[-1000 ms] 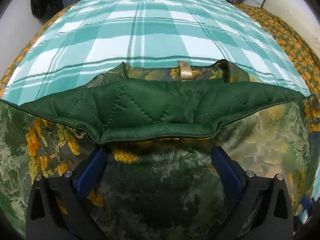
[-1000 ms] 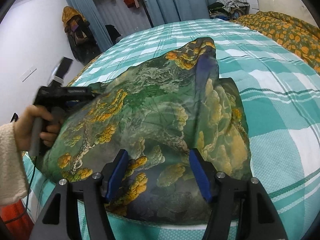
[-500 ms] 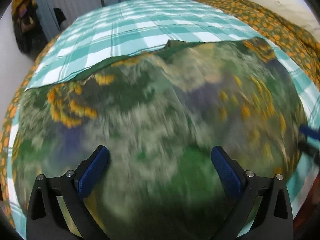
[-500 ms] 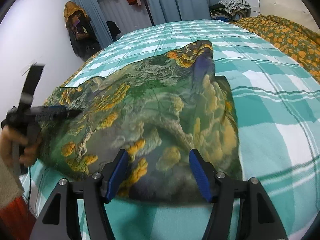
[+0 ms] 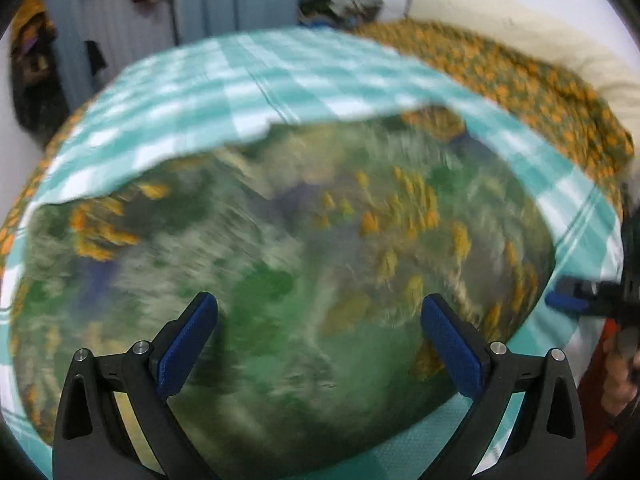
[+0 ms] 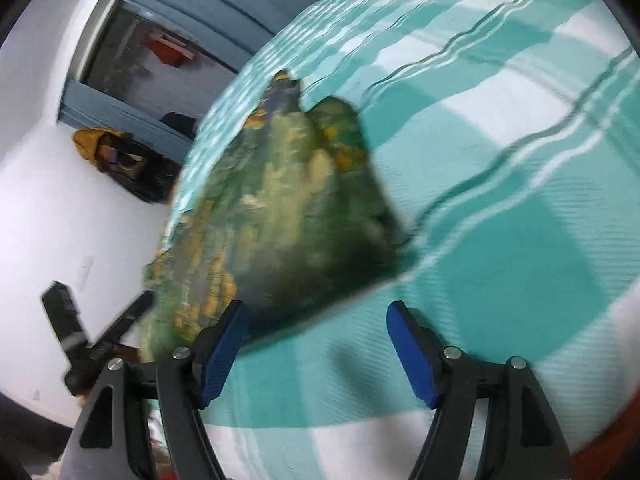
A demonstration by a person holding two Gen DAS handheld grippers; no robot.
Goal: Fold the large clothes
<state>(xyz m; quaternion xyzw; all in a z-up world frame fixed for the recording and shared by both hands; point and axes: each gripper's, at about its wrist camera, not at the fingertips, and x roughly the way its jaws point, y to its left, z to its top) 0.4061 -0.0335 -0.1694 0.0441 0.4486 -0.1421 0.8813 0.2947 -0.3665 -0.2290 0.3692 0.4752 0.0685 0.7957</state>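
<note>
Both tongs spread wide, gripping nothing.
Our left tongs (image 5: 318, 342) hang over the printed green jacket (image 5: 280, 272), our right tongs (image 6: 316, 352) over the teal checked bed (image 6: 500, 260) just beside it; everything's blurry.

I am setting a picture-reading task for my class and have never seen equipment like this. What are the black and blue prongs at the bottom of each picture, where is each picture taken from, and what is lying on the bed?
There is no robot here. A person holds a handheld two-finger gripper in each hand, and a wide-angle camera on each one looks forward along its fingers. The prongs are those fingers: the left gripper in one picture, the right gripper in the other. Each also shows in the other's view, at the edge.

On the bed lies a teal checked cover, and on it a large green garment with a yellow print, which is to be folded. An orange floral blanket lies beyond.

Both grippers are open and hold nothing. Both pictures are blurred, so finer detail is unclear.
</note>
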